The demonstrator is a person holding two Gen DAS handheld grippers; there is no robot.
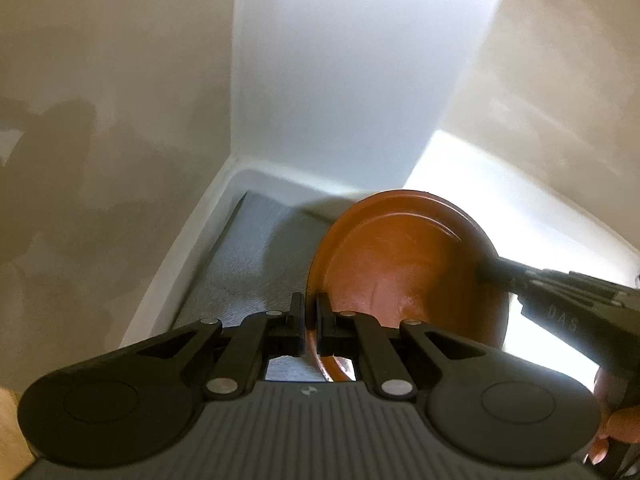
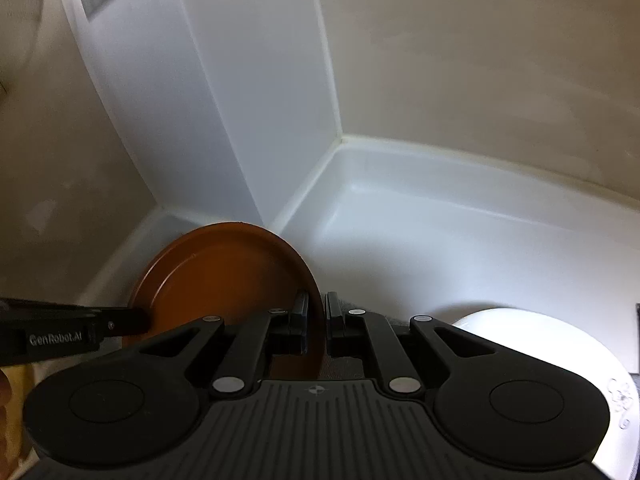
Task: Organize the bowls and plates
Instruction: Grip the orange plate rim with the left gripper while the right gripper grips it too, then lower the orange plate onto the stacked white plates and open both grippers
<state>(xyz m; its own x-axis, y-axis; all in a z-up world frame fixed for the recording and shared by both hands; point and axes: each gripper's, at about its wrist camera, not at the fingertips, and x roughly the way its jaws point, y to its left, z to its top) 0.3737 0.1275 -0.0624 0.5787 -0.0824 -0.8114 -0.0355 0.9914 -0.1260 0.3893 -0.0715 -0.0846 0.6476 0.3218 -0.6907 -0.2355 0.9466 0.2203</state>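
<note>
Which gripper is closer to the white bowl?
Right. The right gripper, shut on the brown plate, has the white bowl just beside it; the left gripper grips the plate's far edge.

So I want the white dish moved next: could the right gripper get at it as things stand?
Probably not yet. The right gripper is shut on the rim of the brown plate, as is the left gripper. The white dish lies just beside it, nothing over it.

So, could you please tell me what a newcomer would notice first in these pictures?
Probably the brown plate, held on edge above a grey mat in a white corner. The left gripper and right gripper each pinch its rim. A white dish sits at lower right.
</note>
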